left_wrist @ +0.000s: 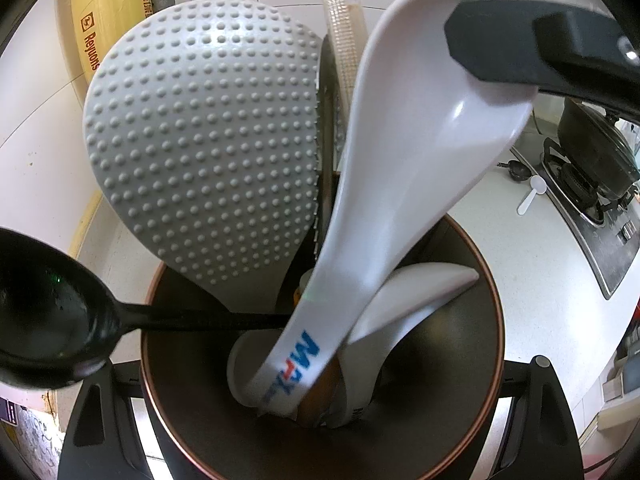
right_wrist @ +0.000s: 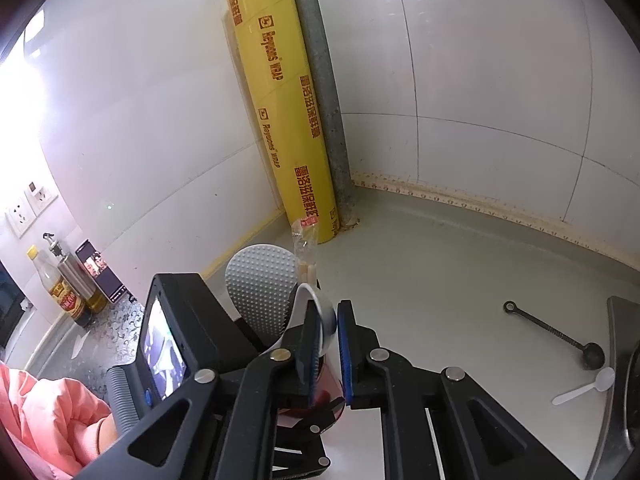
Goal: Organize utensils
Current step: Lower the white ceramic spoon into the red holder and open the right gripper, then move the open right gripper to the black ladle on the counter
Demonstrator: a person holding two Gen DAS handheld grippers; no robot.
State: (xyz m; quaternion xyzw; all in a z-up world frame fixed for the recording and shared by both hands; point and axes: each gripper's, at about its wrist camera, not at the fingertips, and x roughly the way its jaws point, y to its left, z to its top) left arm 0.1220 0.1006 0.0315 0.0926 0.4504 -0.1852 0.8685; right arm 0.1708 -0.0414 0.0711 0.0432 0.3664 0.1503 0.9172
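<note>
Cup point(left_wrist: 486, 344) stood on the counter point(right_wrist: 440, 264), between the left gripper's fingers point(left_wrist: 548, 408). In it: rice paddle point(left_wrist: 200, 140) at left, big spoon point(left_wrist: 412, 152) at right, packet of sticks point(left_wrist: 344, 40) behind. Box of wrap point(right_wrist: 280, 112) stood in the wall corner behind. Small scoop point(right_wrist: 588, 388) and rod point(right_wrist: 552, 332) lay right, beside the stove point(left_wrist: 600, 216).

A corner of glossy white wall tiles point(right_wrist: 460, 60) is met by a pale countertop point(right_wrist: 420, 264), with a grey pipe point(right_wrist: 324, 80) set upright in it.
</note>
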